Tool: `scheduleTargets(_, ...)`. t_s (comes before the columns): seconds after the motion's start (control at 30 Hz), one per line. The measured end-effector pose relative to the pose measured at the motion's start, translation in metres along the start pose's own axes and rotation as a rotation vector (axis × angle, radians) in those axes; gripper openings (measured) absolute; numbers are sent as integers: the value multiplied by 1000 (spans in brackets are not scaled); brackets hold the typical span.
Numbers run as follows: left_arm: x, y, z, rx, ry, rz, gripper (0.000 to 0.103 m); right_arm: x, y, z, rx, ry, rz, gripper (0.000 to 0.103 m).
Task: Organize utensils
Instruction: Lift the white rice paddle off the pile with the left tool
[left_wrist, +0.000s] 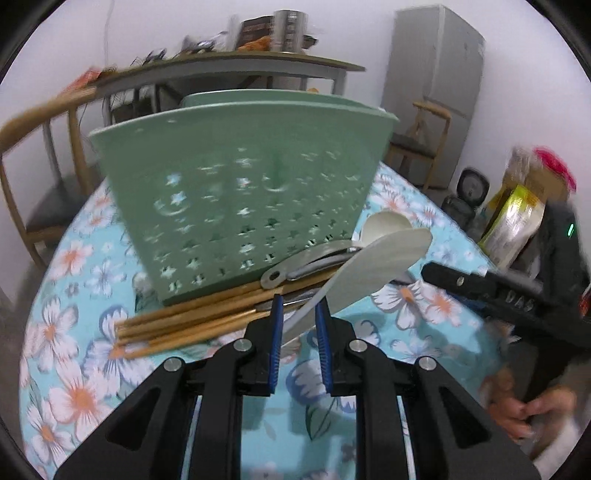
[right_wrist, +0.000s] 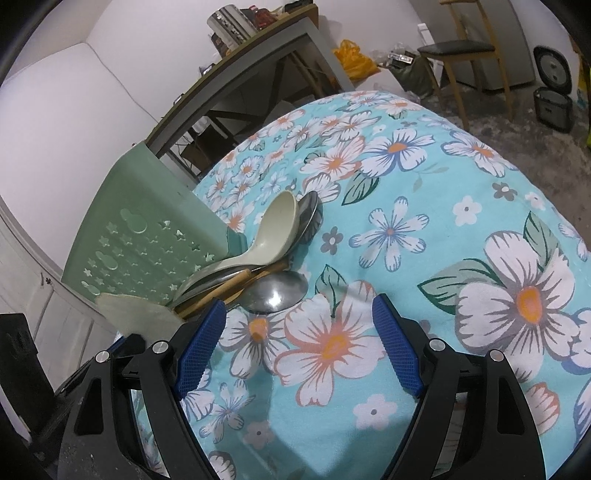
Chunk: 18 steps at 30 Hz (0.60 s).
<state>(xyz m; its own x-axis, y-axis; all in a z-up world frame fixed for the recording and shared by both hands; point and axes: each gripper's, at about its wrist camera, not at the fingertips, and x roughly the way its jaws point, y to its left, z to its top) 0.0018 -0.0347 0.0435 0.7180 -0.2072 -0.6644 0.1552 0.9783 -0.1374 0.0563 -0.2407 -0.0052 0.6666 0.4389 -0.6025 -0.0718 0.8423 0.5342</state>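
A green perforated utensil holder (left_wrist: 240, 192) stands on the floral tablecloth (left_wrist: 74, 369). Against its front lie several wooden chopsticks (left_wrist: 192, 321), metal spoon handles (left_wrist: 306, 258) and a white ladle (left_wrist: 384, 221). My left gripper (left_wrist: 299, 301) is shut on the handle of a white rice paddle (left_wrist: 380, 266), whose blade points up to the right. In the right wrist view my right gripper (right_wrist: 299, 303) hovers open over bare cloth, with nothing between its pads. Just beyond it lie a metal spoon (right_wrist: 275, 291), the ladle (right_wrist: 273, 229), the holder (right_wrist: 147, 229) and the paddle blade (right_wrist: 136, 314).
A wooden chair (left_wrist: 44, 147) stands at the table's left edge. Another chair (left_wrist: 424, 144) and a fridge (left_wrist: 432, 81) are behind on the right. A cluttered side table (left_wrist: 229, 62) is behind the holder. A person's hand (left_wrist: 524, 406) holds the right gripper. Rice cookers (right_wrist: 554, 74) sit on the floor.
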Motion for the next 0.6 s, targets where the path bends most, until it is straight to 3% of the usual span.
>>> scheduleTargets(0.17,-16,37,3,-189,25,-94,16,-1,0,0,0,0,1,77)
scheduleTargets(0.37,-25,78,-1,-468,96,-315,15,0,0,0,1,-1,2,77)
scheduleTargets(0.5,-17,104,-21,-714,183,-445,9,0,0,0,2,-1,5,77)
scheduleTargets(0.53,-14,109,-27,-747,206,-453,4,0,0,0,2,-1,5,77)
scheduleTargets(0.6,-5,115,-42,-783,268,-421,2,-1,0,0,3,-1,7,77)
